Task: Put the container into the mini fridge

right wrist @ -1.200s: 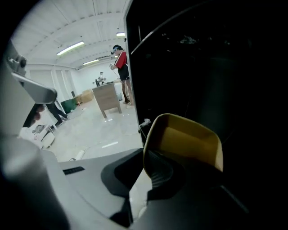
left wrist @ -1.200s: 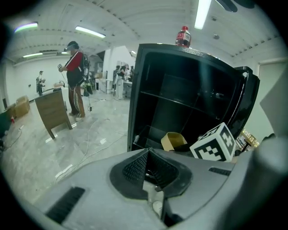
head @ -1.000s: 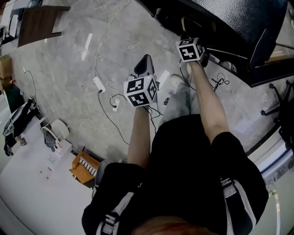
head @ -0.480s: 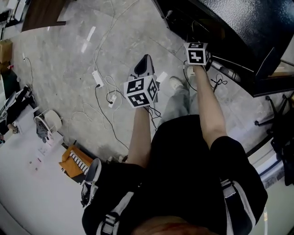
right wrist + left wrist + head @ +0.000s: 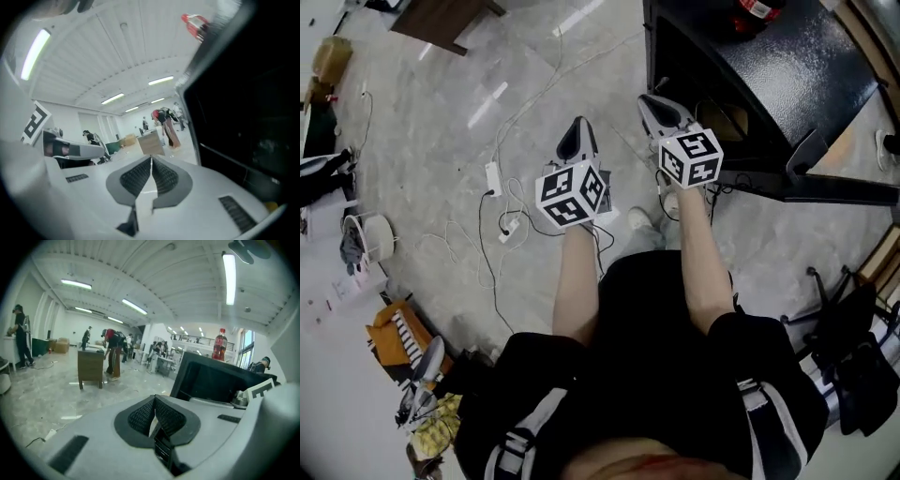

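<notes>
The mini fridge [image 5: 787, 56], a black box standing on a grey marbled floor [image 5: 487, 122], has its dark front turned toward the person holding the two tongs. The container cannot be made out in any view, inside the fridge or out. A red-capped soda bottle [image 5: 757, 7] stands on the fridge's top.

In the head view the right gripper [image 5: 661, 108] points at the fridge's lower front, just beside its near corner. Its own view shows the black front [image 5: 253, 117] filling the right side and the bottle [image 5: 196, 24] high above. Its jaws are pressed together with nothing between them.

The left gripper [image 5: 577, 131] is held beside the right one, farther from the fridge, over bare floor. Its jaws likewise meet at the tips and hold nothing. Ahead of them to the right are the fridge [image 5: 211, 380] and bottle [image 5: 219, 344].

White cables and a power strip [image 5: 492, 175] trail across the floor to the left. A wooden desk [image 5: 91, 367] stands farther off, with people beyond it.
</notes>
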The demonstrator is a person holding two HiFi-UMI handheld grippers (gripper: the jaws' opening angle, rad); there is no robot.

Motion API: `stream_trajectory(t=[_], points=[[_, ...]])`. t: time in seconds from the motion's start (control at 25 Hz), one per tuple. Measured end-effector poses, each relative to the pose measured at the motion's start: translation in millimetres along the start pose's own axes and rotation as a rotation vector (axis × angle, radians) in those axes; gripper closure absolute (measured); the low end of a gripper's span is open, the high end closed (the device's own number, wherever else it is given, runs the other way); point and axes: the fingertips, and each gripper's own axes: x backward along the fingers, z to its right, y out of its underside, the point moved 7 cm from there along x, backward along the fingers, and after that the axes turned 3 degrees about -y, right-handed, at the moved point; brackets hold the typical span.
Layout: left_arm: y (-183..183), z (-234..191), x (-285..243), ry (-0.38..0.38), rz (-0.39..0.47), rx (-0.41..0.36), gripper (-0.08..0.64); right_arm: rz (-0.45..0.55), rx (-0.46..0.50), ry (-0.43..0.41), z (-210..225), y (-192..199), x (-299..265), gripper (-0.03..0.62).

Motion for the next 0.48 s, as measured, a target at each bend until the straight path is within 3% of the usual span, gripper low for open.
stream_trajectory(t=[0.32,0.48], points=[[-76.7,-31.5,80.0,-0.165,0.294,0.007,0.554,0.190,0.179,-0.235,-88.7,-102.4,-12.4,0.577],[-102.6,-43.6,118.4,-0.234,0.391,0.000,0.554,0.228,0.235,-0.290,-131.1,-134.4,-16.8,0.578]])
